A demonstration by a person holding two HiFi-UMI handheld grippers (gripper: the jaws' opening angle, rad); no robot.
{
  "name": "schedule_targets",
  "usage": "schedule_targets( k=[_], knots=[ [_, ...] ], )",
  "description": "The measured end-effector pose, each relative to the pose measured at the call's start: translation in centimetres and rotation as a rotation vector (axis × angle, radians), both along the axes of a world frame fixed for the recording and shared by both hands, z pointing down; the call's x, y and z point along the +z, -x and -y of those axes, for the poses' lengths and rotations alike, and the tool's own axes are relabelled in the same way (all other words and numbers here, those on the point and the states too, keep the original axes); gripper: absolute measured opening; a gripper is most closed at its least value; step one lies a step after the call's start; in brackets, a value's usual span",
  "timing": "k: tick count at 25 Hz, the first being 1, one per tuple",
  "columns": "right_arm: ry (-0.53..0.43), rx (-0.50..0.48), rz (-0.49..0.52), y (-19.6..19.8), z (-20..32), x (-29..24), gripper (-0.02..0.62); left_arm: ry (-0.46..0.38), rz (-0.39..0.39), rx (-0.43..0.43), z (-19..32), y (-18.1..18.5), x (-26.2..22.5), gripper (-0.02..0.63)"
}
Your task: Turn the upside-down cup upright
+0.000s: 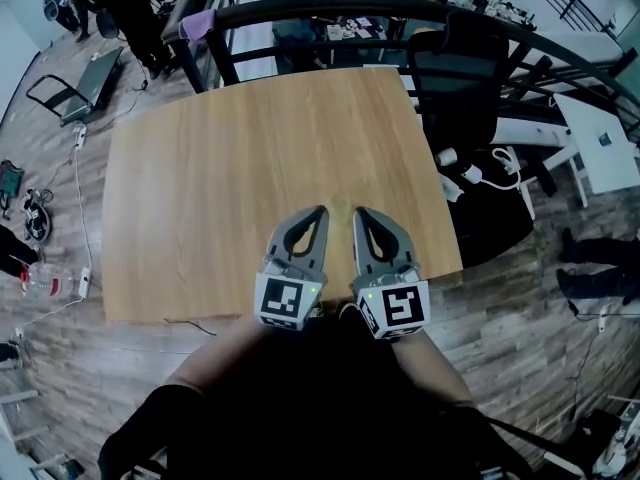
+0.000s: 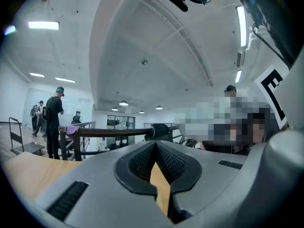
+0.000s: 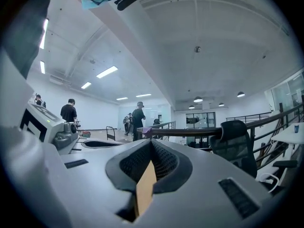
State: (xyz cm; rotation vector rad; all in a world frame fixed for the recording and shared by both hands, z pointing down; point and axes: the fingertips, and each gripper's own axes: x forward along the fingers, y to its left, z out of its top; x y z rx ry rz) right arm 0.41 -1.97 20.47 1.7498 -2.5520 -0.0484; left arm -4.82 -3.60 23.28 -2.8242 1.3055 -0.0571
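No cup shows in any view. In the head view the wooden table [image 1: 250, 148] lies bare. My left gripper [image 1: 320, 209] and right gripper [image 1: 358, 212] hover side by side over its near edge, pointing away from me, both shut with nothing between their jaws. The left gripper view has its jaws [image 2: 155, 144] meeting at the tips, with a sliver of the table [image 2: 162, 189] visible through the gap behind them. My right gripper [image 3: 151, 142] is likewise shut and empty in the right gripper view. Both gripper views look level across the room.
A black office chair [image 1: 455, 78] stands at the table's far right corner, with a dark curved railing [image 1: 330, 8] behind it. A white desk [image 1: 600, 143] is at the right. Cables and a plug [image 1: 470, 175] lie on the floor. A person [image 1: 130, 8] stands at the far left.
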Motion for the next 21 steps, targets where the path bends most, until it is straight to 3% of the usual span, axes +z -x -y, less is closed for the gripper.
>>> schedule_targets(
  k=[9,21],
  knots=[
    [-0.063,-0.054,0.009,-2.2,-4.4,-3.5,0.014,-0.017,0.015,-0.089,-4.7,-1.6,-2.7,0.008],
    [-0.038,-0.067,0.044,-4.6,-8.0,-2.5,0.014,-0.027,0.015,-0.143,-8.8,-3.4,-2.8,0.008]
  ],
)
